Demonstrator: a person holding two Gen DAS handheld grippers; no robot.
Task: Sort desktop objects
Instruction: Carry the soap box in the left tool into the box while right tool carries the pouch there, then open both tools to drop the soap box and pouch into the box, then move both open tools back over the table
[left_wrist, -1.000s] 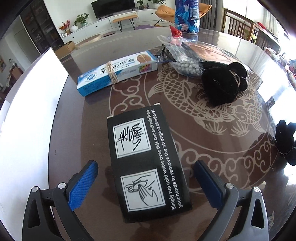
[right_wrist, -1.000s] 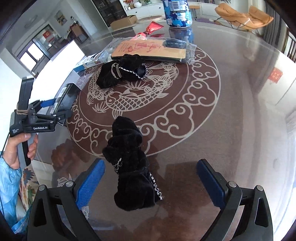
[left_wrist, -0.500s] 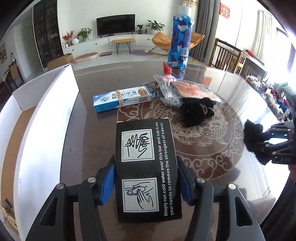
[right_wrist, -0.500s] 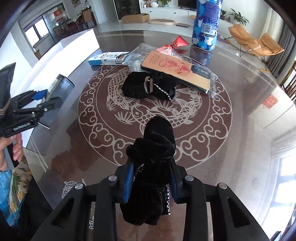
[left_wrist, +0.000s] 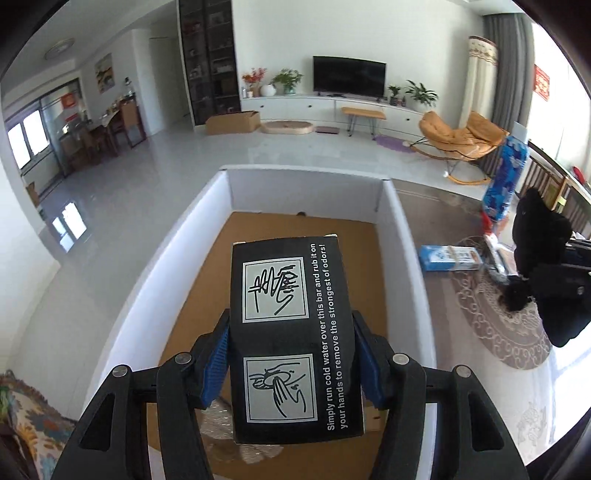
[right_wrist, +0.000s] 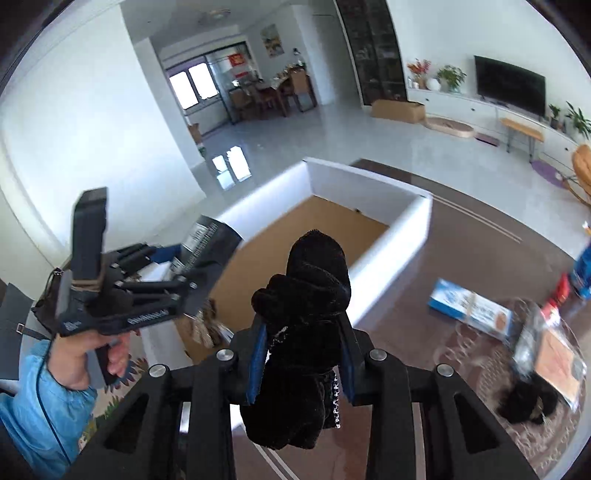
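Your left tongs (left_wrist: 291, 354) are pinching the black box (left_wrist: 291, 332) by its long sides, the blue pads pressed flat against both edges. The box's printed face, with two hand-washing drawings and a line of white text, is turned up toward the left wrist camera. You hold it in the air over the white-walled carton (left_wrist: 402, 258), whose brown cardboard floor shows beneath it. Something pale and crinkled lies on that floor under the near end of the box; the view is too blocked to say what it is.

Your right tongs (right_wrist: 301, 354) are pressed together on the black velvet bundle (right_wrist: 306, 317), which sticks up past the pads and hangs down below them, a thin beaded chain dangling on its right. In the right wrist view the bundle sits just short of the carton's near wall, above the dark desk (right_wrist: 461, 240).

In that same view your left hand (right_wrist: 88, 354), in a light blue sleeve, grips the handle of the left tongs at the lower left, with the black box tilted over the carton's left wall.

On the desk, well apart from the carton, lie a blue and white carton of toothpaste type (right_wrist: 469, 308) bound with a rubber band, a clear bag with an orange card inside (right_wrist: 554, 350), and a second black velvet bundle (right_wrist: 524, 402). These are motion-blurred. A tall blue patterned bottle (left_wrist: 506, 181) stands at the desk's far edge.
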